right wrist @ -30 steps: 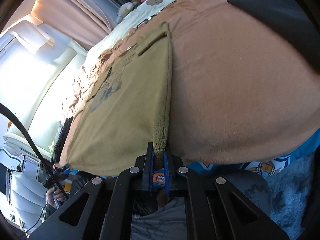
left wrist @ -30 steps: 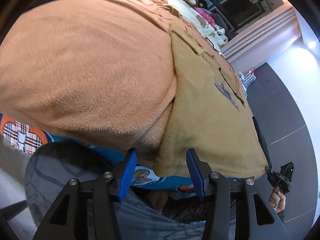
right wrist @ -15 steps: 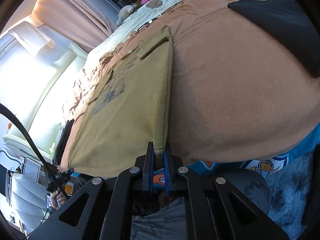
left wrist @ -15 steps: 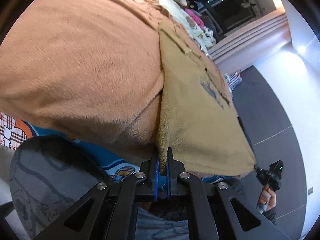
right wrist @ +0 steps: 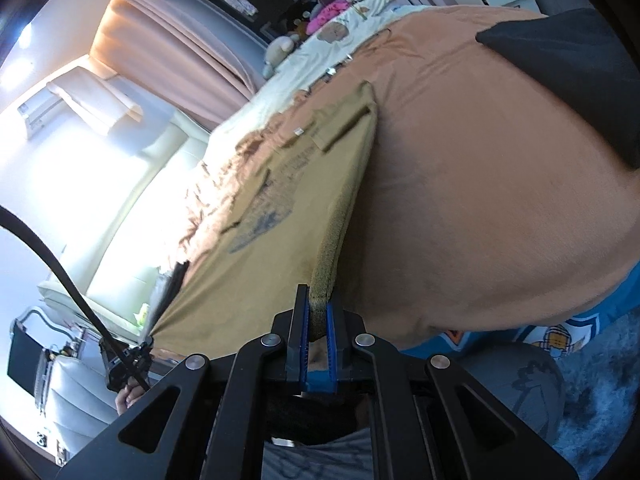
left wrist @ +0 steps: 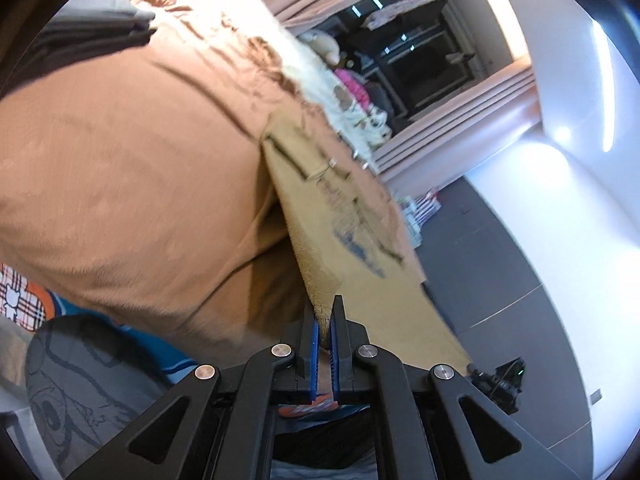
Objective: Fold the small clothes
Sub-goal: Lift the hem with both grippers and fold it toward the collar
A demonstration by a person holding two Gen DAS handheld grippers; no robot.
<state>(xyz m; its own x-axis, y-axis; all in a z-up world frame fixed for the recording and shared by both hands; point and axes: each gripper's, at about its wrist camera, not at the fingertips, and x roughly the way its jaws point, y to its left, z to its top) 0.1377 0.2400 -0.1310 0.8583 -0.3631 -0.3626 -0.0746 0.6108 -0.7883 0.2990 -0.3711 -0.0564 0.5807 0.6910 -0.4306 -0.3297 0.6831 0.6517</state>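
Observation:
A small mustard-yellow shirt [left wrist: 352, 220] with a dark blue print lies stretched over an orange-brown fleece blanket [left wrist: 132, 184]. My left gripper [left wrist: 325, 316] is shut on the near hem corner of the shirt, which rises off the blanket. In the right wrist view the same shirt [right wrist: 280, 216] spreads to the left, and my right gripper [right wrist: 318, 312] is shut on its other near hem corner. The far collar end still rests on the blanket. The opposite gripper [right wrist: 128, 364] shows small at the shirt's far corner in each view.
A black garment [right wrist: 572, 68] lies on the blanket at the right, and dark folded clothes [left wrist: 92, 36] sit at the far left. Soft toys and a cream sheet [right wrist: 320, 52] lie further up the bed. A person's grey printed clothing [left wrist: 80, 396] is below.
My left gripper went from open to shut on the shirt's hem corner. Both grippers have since lifted the near hem up off the blanket, and the views tilted upward.

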